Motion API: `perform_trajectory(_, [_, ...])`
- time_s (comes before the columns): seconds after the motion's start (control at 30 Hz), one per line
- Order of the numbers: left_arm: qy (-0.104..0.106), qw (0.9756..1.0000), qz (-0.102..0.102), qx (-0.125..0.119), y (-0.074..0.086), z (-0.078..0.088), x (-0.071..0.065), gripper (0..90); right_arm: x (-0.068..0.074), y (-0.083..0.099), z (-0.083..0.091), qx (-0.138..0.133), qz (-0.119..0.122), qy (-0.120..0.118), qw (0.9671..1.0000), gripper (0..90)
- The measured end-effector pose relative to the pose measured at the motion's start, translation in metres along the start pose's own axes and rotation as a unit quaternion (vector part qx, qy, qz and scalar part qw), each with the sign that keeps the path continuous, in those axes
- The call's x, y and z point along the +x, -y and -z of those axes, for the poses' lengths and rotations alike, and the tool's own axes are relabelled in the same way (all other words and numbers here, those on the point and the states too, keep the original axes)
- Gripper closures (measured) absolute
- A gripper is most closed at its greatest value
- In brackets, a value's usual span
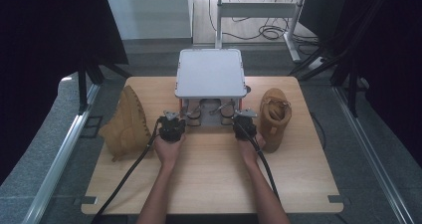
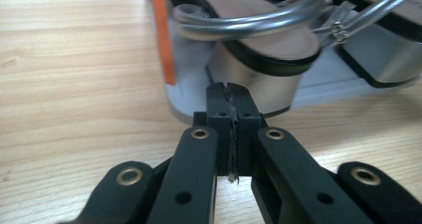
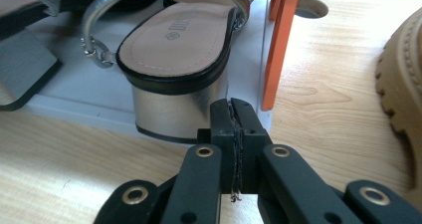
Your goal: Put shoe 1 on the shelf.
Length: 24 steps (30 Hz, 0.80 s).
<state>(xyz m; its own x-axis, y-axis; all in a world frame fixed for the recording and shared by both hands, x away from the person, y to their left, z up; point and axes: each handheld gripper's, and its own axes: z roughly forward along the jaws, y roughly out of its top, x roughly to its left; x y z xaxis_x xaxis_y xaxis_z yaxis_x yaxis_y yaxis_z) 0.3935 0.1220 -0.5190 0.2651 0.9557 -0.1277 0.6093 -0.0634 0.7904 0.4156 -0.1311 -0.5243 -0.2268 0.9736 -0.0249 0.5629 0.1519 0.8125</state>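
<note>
A small shoe rack (image 1: 210,72) with a white top and orange legs (image 3: 281,40) stands at the middle of the wooden table (image 1: 209,179). On its low shelf sits a pair of silver block-heeled sandals (image 1: 194,115). My left gripper (image 1: 174,114) is just in front of the left sandal's heel (image 2: 263,45); its jaws (image 2: 229,87) are pressed together with nothing between them. My right gripper (image 1: 244,113) faces the right sandal (image 3: 179,35) beside the orange leg, and it too is shut (image 3: 233,103) on nothing. Neither gripper touches a sandal.
A tan boot (image 1: 127,122) lies on its side at the table's left. A second tan boot (image 1: 273,115) stands upright close to my right gripper, its sole edge (image 3: 400,79) at the right. A round hole (image 3: 311,6) is in the tabletop behind the rack.
</note>
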Motion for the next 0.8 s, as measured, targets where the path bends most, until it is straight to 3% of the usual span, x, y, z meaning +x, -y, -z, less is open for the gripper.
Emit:
perform_trajectory(0.23, [0.005,1.0000,0.003,0.003,0.000,-0.004,0.000,89.6,0.000,-0.003,-0.011,0.004,-0.002,0.007,1.0000,88.9])
perform_trajectory(0.47, [0.016,0.9998,-0.013,0.004,-0.003,-0.008,-0.010,89.6,-0.002,-0.003,-0.013,0.005,-0.005,0.000,1.0000,89.1])
perform_trajectory(0.63, [0.025,0.9997,-0.007,0.003,-0.004,-0.012,-0.014,89.5,0.004,-0.002,-0.013,0.004,0.020,0.001,0.9998,89.1])
perform_trajectory(0.8, [0.027,0.9996,-0.007,0.002,-0.005,-0.013,-0.015,89.5,0.007,-0.003,-0.014,0.005,0.018,-0.010,0.9998,89.1])
